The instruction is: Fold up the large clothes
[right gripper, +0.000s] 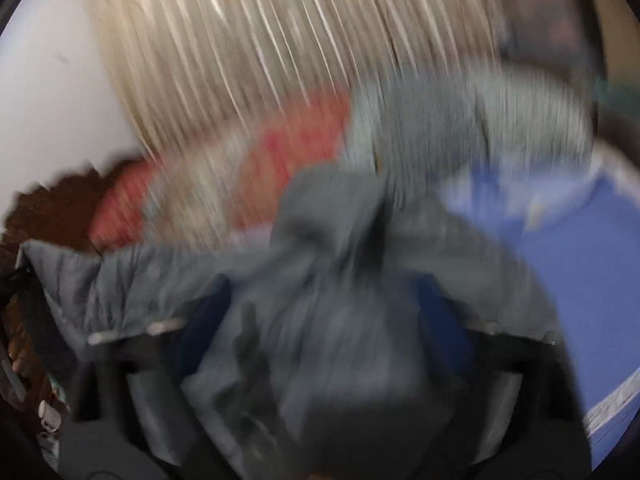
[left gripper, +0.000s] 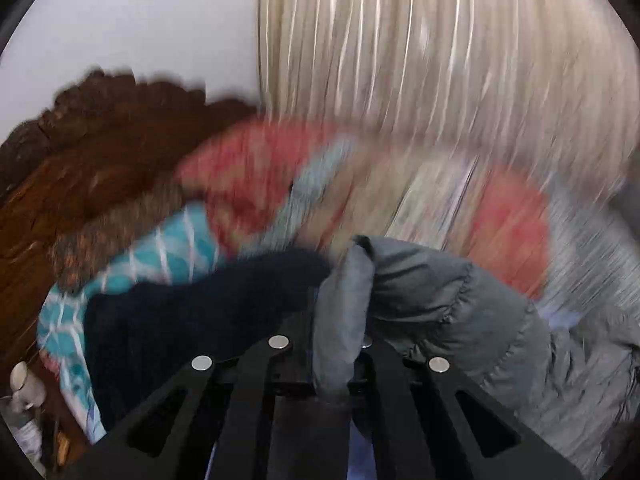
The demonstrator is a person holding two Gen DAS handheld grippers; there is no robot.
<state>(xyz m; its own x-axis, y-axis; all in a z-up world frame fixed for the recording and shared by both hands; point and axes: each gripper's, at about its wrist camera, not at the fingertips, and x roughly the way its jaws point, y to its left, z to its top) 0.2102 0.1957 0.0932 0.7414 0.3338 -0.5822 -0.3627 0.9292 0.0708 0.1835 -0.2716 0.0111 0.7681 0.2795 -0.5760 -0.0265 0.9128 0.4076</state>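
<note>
Before pale curtains, jaws pinch grey jacket.

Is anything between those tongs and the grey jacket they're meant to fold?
No. The left tongs are already clamped on a bunched fold of the grey jacket. In the blurred right view the jacket lies bunched between the right tongs.

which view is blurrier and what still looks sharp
Right wrist view is blurrier: the grey jacket and the right gripper both smear. Left wrist view streaks the curtain and bedding, yet the jacket fold and left gripper stay sharp.
</note>
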